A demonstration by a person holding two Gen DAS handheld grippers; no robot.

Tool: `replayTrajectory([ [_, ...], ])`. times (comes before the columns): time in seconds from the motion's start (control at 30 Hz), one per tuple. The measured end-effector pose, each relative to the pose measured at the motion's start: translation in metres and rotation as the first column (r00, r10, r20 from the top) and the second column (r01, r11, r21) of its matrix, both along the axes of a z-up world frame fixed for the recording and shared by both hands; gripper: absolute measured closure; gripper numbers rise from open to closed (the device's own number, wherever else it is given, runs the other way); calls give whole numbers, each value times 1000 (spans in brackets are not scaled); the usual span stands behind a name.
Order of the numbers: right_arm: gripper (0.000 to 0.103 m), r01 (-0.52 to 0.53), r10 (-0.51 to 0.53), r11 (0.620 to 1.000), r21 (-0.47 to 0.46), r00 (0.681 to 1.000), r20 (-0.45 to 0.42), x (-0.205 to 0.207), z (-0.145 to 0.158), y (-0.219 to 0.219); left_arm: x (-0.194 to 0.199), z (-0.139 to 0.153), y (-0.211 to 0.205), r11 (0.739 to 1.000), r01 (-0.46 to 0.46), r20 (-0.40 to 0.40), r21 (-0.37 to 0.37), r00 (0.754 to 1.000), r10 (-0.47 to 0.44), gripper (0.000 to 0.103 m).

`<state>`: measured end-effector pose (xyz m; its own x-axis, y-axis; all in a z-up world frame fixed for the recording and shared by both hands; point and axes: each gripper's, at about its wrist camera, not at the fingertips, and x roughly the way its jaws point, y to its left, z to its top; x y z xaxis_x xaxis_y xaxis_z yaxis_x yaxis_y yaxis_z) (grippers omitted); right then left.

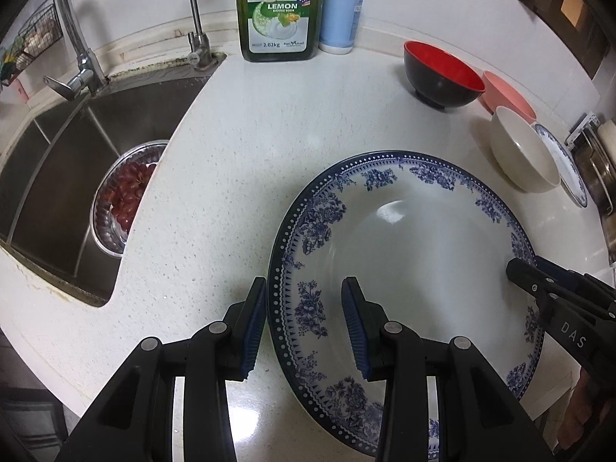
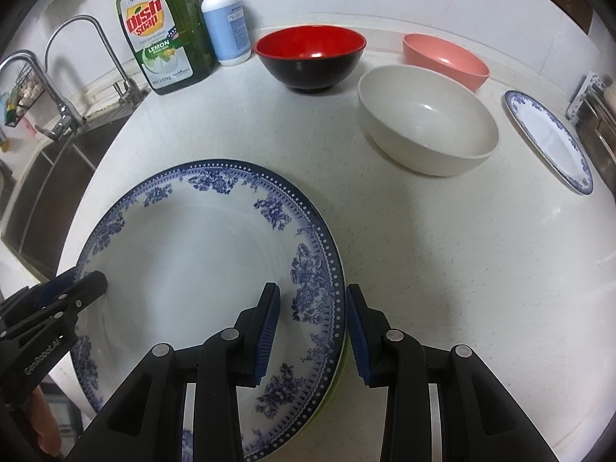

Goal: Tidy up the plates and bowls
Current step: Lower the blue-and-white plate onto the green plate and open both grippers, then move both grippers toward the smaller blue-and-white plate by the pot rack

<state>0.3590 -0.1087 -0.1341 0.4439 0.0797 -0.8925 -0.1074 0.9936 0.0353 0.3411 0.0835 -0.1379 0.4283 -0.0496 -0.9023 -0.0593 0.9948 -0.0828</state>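
Note:
A large white plate with a blue flower rim [image 1: 423,250] [image 2: 192,261] lies low over the white counter. My left gripper [image 1: 304,285] straddles its left rim, one pad outside and one inside, shut on it. Across the plate, my right gripper [image 2: 312,288] grips the right rim the same way. A yellow-green edge [image 2: 340,362] shows under that rim. Further back stand a red-and-black bowl [image 2: 312,57], a pink bowl [image 2: 446,57] and a cream bowl [image 2: 427,127]. A smaller blue-rimmed plate [image 2: 550,138] lies to the right.
The steel sink [image 1: 57,177] on the left holds a metal bowl of red fruit [image 1: 123,200]. A green dish soap bottle [image 1: 281,11] and a blue pump bottle [image 1: 340,11] stand by the wall. A metal rack [image 2: 593,107] is at the far right.

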Motion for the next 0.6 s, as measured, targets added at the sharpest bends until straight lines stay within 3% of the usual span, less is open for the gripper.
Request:
replayTrajectory([
  [0.27,65,-16,16,1000,-20,1000,2,-1,0,4,-1,1,-2,1000,10,7,24,1000,-10,64],
  [0.4,61,-19,19,1000,-8,1000,-10,-2,0,3,-1,6,-2,999,9,28,49,1000,-11,53],
  [0.47,55,-16,16,1000,-5,1000,-18,-1,-1,2,-1,9,-2,999,11,34,47,999,-13,50],
  [0.6,53,-3,3,1000,6,1000,-20,-4,1,-2,-1,18,-8,998,31,59,54,998,-35,41],
])
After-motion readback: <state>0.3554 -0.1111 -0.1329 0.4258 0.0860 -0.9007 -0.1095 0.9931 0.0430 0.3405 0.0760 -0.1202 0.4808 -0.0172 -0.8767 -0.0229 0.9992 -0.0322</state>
